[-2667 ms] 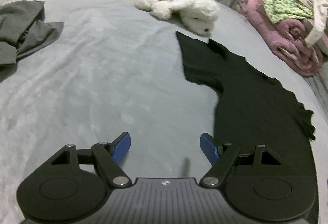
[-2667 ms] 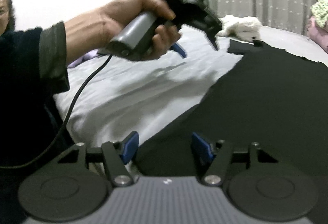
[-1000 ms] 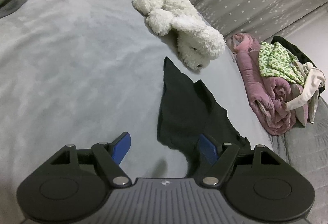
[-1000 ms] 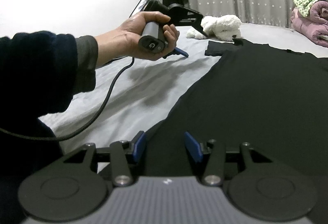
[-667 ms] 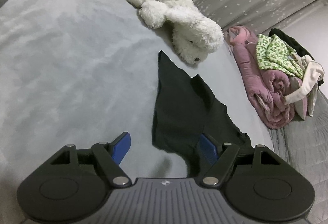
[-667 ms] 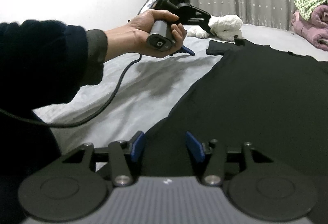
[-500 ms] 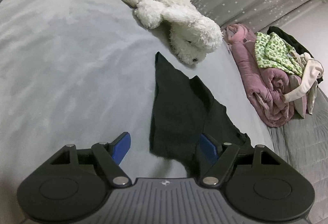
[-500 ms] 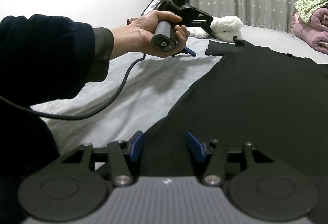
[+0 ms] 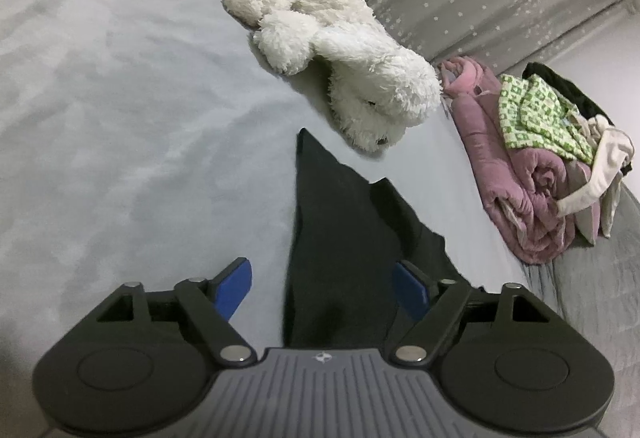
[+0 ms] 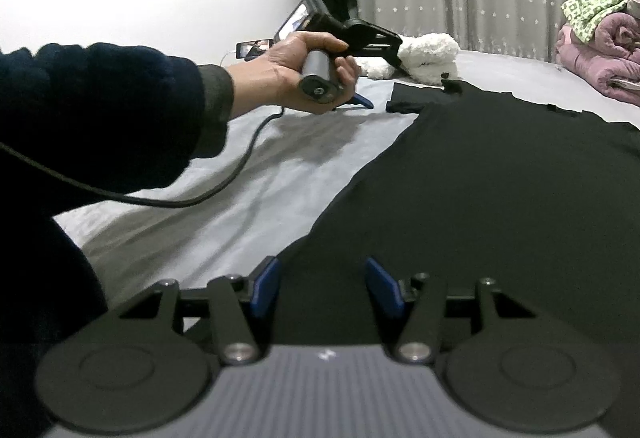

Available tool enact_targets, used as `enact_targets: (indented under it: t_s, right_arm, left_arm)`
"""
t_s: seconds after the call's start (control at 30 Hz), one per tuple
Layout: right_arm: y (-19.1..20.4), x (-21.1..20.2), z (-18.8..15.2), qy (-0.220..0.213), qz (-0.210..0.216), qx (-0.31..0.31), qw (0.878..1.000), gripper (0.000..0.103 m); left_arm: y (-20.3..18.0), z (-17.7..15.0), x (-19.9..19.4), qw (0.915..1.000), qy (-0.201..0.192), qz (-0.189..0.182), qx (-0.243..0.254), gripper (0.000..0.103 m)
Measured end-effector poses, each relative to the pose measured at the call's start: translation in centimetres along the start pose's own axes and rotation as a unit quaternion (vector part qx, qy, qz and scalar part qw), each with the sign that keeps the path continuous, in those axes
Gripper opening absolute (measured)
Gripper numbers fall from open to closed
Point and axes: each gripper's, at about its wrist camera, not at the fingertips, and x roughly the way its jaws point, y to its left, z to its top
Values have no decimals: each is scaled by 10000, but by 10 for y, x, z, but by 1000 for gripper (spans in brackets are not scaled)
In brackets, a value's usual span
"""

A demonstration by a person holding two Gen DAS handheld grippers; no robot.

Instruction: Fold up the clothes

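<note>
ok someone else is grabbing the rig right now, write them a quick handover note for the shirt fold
Left gripper: jaws opening, nothing gripped; the black t-shirt sleeve lies between and below the pads.
Right gripper: open, holding nothing, at the shirt's near edge.
The shirt lies spread flat on the grey bed, sleeve tip close to the white plush toy. A pile of other clothes sits at the far side.
Done: shirt laid out; no fold visible yet.
Left: probably pinch the sleeve and the near edge, fold inward, then fold the rest.

No readable text, labels or numbers anywhere
</note>
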Motion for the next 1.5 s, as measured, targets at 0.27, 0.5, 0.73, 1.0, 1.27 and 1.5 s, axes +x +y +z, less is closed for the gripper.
enact_targets:
  t_s: [0.27,0.5,0.73,1.0,1.27,1.5]
  right_arm:
    - [-10,1,2,1,-115,106,9999,52]
    - [-20,6,9,51,-53,371,9993,52]
    - [-19,4,30,36,-209,256,9994,52]
    - [-58,47,109,-127,-654,-282,9974,62]
    - [-80,191,179,302,-838,-2524,9635,58]
    - [-88,272,185,904,-824,-3527,9277,45]
  left_arm:
    - [-29,-9,24,9953,-102,287,917,78]
    - [-19,1,22,9934,-62,555,1004,7]
    - [-14,3,18,9949,-122,400,920,3]
    - [-1,14,15,9982,71,118,580,3]
    - [32,32,5,9992,141,-40,-362,7]
    - [35,33,7,9990,235,-114,-351,10]
